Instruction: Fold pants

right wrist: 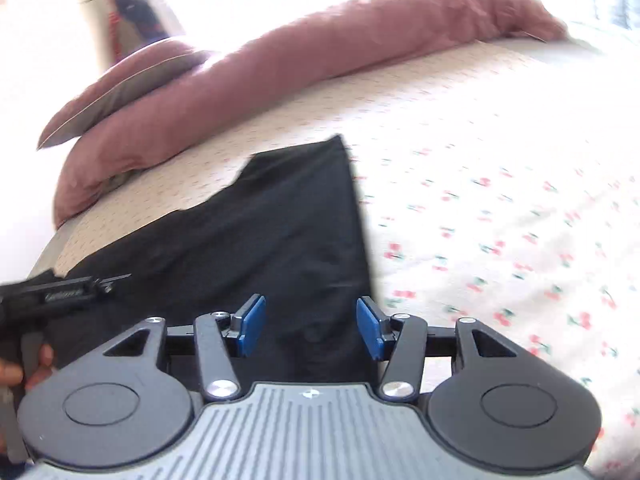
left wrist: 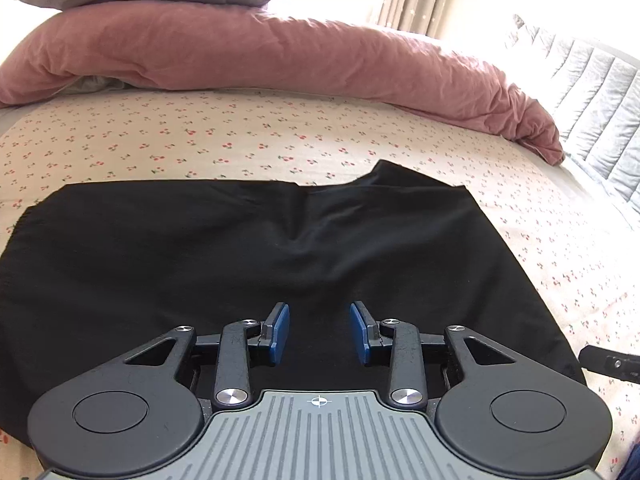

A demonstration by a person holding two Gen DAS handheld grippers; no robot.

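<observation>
Both the left gripper [left wrist: 320, 332] and right gripper [right wrist: 311, 328] gape wide, holding nothing, over the pants [left wrist: 240, 248], right near their edge

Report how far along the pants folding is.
Done: the black pants lie flat on the cherry-print sheet, apparently already folded over into a compact shape. In hand: nothing; the left hand-held gripper and right hand-held gripper are both open above the fabric. Left: probably one more fold.
</observation>
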